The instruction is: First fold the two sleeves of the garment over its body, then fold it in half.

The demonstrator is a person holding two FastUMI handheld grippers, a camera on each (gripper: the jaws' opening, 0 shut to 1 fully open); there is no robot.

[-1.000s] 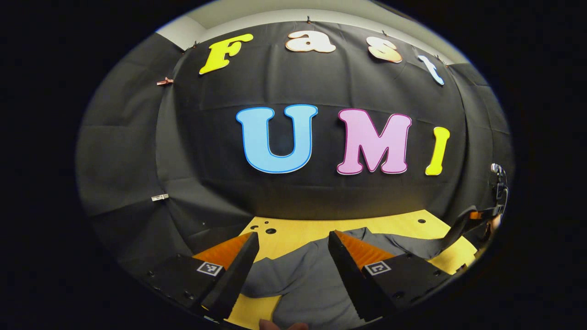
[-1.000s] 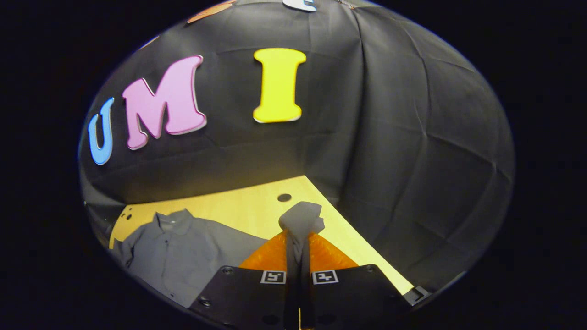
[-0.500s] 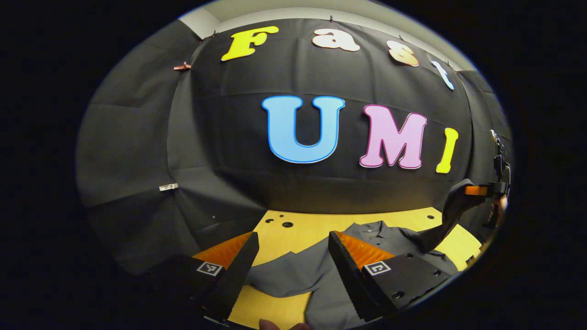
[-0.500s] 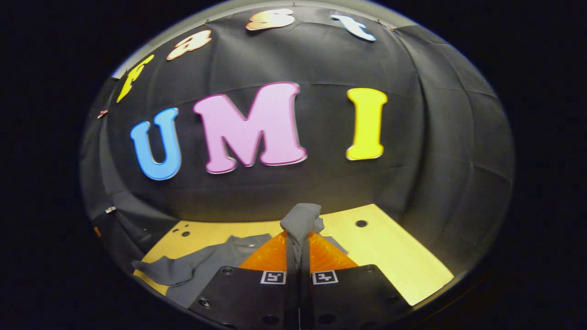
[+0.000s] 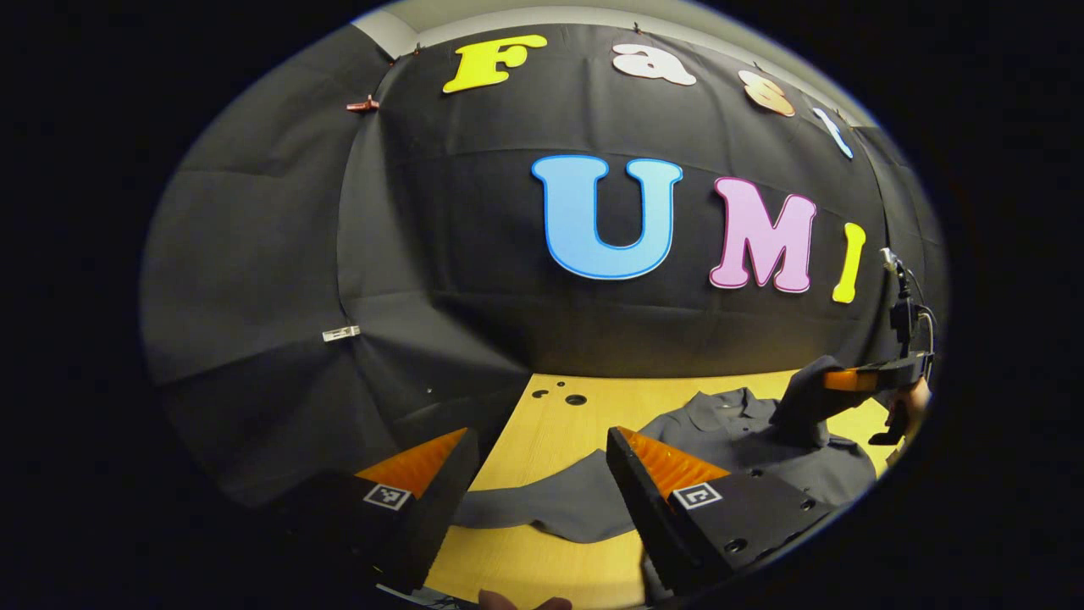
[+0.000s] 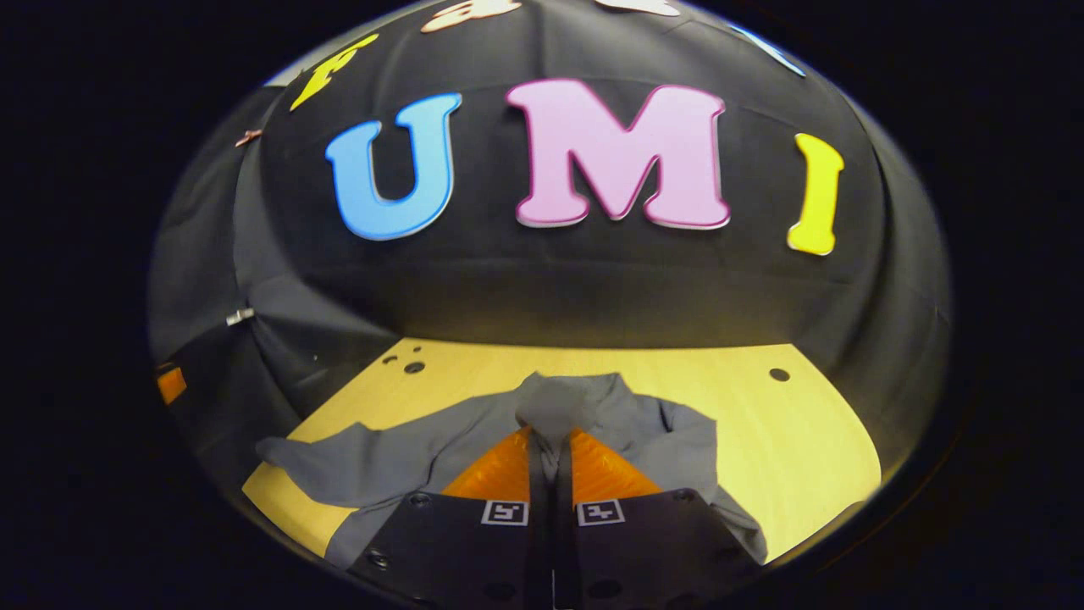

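Observation:
A grey collared shirt (image 5: 728, 424) lies on the yellow wooden table (image 5: 550, 440). One sleeve (image 5: 542, 508) stretches flat toward my left gripper (image 5: 542, 462), which stands open just above it with nothing between its fingers. In the right gripper view, my right gripper (image 6: 550, 440) is shut on the other sleeve's end (image 6: 555, 407), holding it up over the shirt's body (image 6: 652, 424). The left gripper view also catches the right gripper (image 5: 838, 381) at the far right, with that sleeve hanging from it over the shirt.
The table (image 6: 762, 424) has small round holes near its back corners (image 6: 413, 367) (image 6: 779, 374). Black cloth walls close in behind and to the sides. A hand (image 5: 910, 411) holds the right gripper at the far right of the left gripper view.
The right gripper has carried its sleeve inward from the table's right side to above the shirt's body. The left gripper has shifted left, so the flat sleeve now lies between its fingers.

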